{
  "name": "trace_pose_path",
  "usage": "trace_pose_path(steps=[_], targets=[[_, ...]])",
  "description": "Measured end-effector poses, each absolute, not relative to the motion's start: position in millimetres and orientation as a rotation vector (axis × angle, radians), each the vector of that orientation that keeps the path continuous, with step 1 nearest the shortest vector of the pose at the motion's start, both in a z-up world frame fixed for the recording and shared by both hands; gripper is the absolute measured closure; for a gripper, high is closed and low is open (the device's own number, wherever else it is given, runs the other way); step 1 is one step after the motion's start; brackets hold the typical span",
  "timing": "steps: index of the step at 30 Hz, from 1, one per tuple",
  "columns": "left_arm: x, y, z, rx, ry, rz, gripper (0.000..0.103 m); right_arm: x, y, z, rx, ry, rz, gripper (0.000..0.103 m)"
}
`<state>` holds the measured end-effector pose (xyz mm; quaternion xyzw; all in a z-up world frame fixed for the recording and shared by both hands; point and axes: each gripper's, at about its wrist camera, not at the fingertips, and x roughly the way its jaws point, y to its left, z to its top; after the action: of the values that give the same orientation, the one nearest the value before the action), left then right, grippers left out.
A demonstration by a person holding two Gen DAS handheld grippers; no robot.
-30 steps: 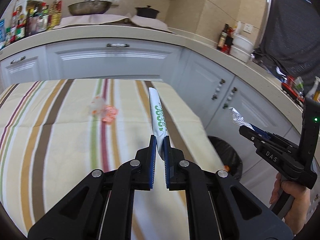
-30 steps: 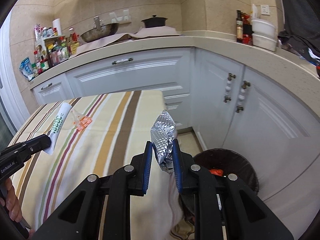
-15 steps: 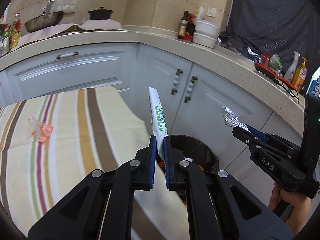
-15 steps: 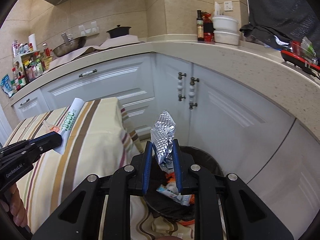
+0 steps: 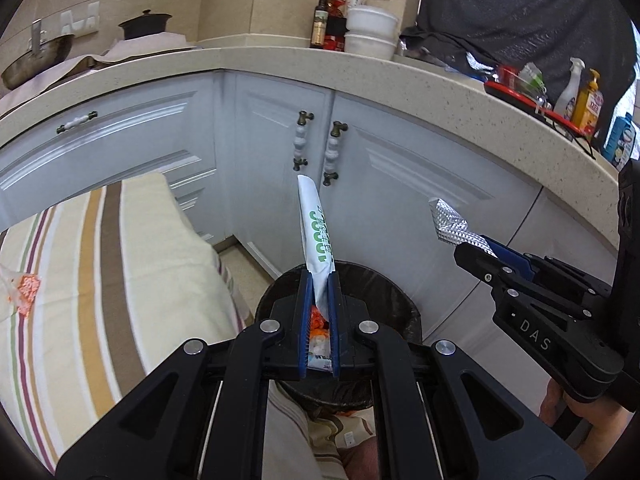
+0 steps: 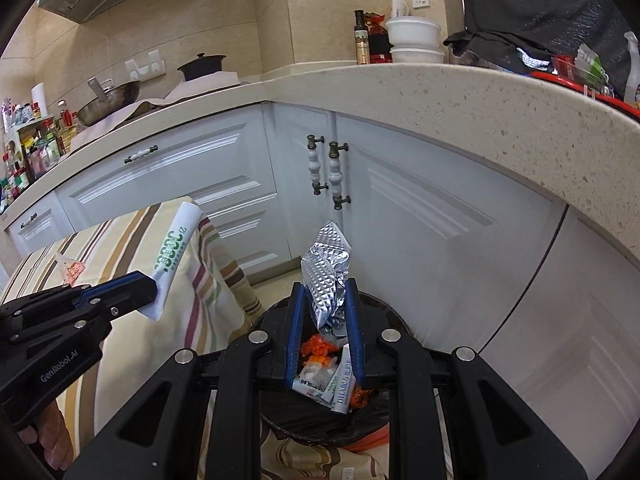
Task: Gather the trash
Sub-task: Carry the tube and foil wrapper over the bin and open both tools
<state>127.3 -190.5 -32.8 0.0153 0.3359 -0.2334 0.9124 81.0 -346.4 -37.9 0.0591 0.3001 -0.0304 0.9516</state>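
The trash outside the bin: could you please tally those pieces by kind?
White wrapper, held in the left gripper: 1
Foil wrapper, held in the right gripper: 1
Orange and clear wrapper on the striped table: 1
Total: 3

bright, even daylight fills both views, no hard shadows. strong fisheye bending curves the counter [image 5: 400,76] and cabinets [image 6: 420,208], with black vignette in the corners. soft glare sits on the foil [image 6: 326,264]. the striped cloth [image 5: 100,260] blurs slightly at left.
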Motion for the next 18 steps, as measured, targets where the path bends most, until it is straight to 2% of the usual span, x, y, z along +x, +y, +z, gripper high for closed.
trace_pose_path(steps=[5, 8, 11, 15, 18], targets=[[139.5, -210.0, -46.9, 0.058, 0.729, -0.507, 0.094, 91.7, -353.8, -51.8, 0.125, 0.632, -0.064, 0.080], [145.5, -212.9, -54.8, 0.051, 0.752, -0.495, 0.093, 96.5, -357.6, -60.0, 0.133, 0.640, -0.082, 0.058], [146.5, -211.1, -58.7, 0.048, 0.767, -0.487, 0.092, 96.1, -360.6, -63.3, 0.147, 0.642, -0.089, 0.057], [146.0, -203.7, -57.3, 0.029, 0.770, -0.473, 0.080, 93.9, -363.1, -65.2, 0.157, 0.645, -0.095, 0.055], [144.8, -197.3, -54.2, 0.028, 0.768, -0.461, 0.080, 92.5, -362.7, -63.7, 0.167, 0.643, -0.097, 0.053]])
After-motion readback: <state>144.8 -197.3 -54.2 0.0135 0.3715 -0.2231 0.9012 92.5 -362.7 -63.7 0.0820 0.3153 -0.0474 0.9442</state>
